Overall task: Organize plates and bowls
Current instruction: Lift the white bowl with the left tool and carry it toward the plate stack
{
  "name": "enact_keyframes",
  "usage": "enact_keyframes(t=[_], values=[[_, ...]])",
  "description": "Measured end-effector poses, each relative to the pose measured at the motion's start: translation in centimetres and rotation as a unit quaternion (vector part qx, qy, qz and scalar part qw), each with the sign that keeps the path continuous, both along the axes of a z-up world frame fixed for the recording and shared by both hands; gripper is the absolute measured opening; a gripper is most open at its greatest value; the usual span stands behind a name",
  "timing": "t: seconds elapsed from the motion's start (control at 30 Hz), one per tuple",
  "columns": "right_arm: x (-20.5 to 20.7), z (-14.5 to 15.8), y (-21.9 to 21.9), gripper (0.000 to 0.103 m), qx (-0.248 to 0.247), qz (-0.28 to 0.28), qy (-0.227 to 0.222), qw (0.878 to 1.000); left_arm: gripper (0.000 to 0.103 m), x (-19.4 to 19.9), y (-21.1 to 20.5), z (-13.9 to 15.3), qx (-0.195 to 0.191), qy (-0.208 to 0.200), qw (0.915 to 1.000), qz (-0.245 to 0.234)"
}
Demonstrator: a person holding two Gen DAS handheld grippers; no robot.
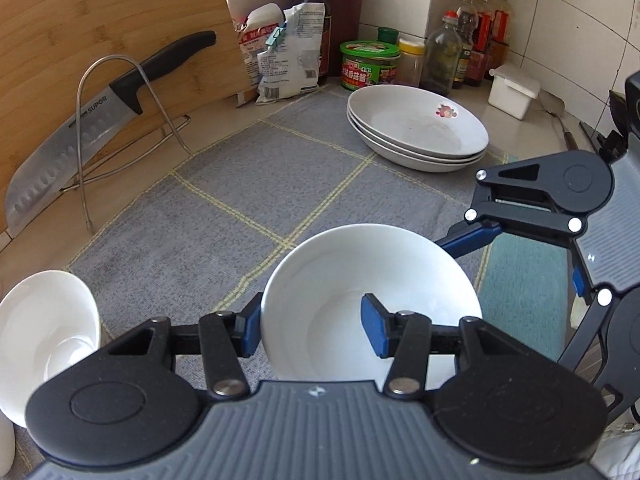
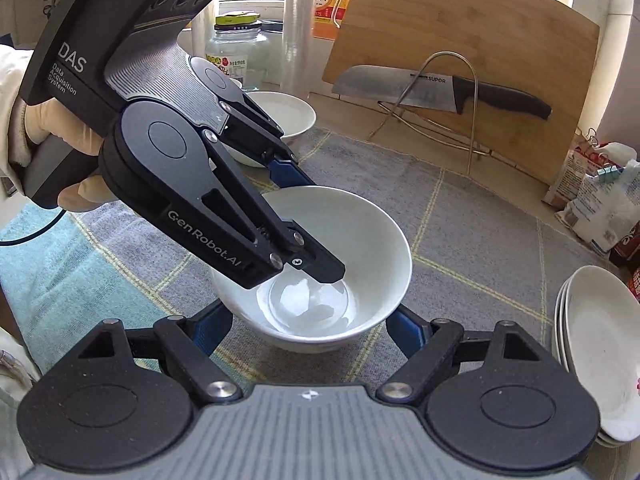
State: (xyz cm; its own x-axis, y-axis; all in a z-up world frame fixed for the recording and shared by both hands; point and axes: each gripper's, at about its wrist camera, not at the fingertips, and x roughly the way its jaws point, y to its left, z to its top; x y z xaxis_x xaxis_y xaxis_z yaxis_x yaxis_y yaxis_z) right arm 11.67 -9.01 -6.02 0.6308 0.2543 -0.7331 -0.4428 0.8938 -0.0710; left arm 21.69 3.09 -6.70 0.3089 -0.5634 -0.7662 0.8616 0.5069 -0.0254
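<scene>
Left gripper (image 1: 316, 330) straddled the rim of the white bowl (image 1: 372, 304): one blue pad outside the wall, the other inside. Pads looked close on the rim, but actual clamping contact couldn't be confirmed from either view. In the right wrist view the same gripper (image 2: 308, 220) came in from the upper left, with its inner finger down in the bowl (image 2: 316, 272).

Right gripper (image 2: 308, 324) had its fingers apart, one on each side of the bowl's base, just beside it, not visibly touching. In the left wrist view it (image 1: 476, 228) sat at the far right edge of the bowl.

Bowl was upright on the grey checked mat (image 1: 224, 216), near centre.

Second white bowl (image 1: 44, 340) was near left, tilted. Stack of three white plates (image 1: 420, 128) sat at the far right of the mat.

Behind: knife (image 1: 100, 120) in a wire rack (image 1: 120, 120), leaning on a bamboo cutting board (image 1: 80, 28). Sauce bottles (image 1: 480, 32) and jars stood along the far tiled wall.
</scene>
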Motion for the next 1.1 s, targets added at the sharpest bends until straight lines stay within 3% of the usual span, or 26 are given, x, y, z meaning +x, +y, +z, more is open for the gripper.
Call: enact_keyframes(t=[0.6,0.67,0.73,0.77,0.8,1.1], values=[[0.7,-0.7,-1.3,0.087,0.010,-0.008,0.013,1.000,0.050,0.4,-1.3,-0.9,-0.004,0.010,0.9999,0.013],[0.8,-0.8,-1.4,0.087,0.011,-0.011,0.015,1.000,0.058,0.4,-1.4,-1.0,-0.008,0.008,0.9998,0.014],[0.8,-0.9,-1.5,0.090,0.013,-0.013,0.014,1.000,0.075,0.2,-1.3,-0.7,-0.017,-0.007,0.9996,0.020],[0.8,-0.8,-1.6,0.096,0.013,-0.015,0.012,1.000,0.085,0.1,-1.2,-0.5,-0.021,-0.016,0.9994,0.023],[0.7,-0.7,-1.7,0.103,0.013,-0.017,0.008,1.000,0.088,0.1,-1.0,-0.3,-0.026,-0.019,0.9992,0.025],[-0.2,0.9,-2.9,0.103,0.037,-0.025,0.006,0.999,0.098,-0.8,1.3,1.8,-0.061,-0.039,0.9936,0.087]])
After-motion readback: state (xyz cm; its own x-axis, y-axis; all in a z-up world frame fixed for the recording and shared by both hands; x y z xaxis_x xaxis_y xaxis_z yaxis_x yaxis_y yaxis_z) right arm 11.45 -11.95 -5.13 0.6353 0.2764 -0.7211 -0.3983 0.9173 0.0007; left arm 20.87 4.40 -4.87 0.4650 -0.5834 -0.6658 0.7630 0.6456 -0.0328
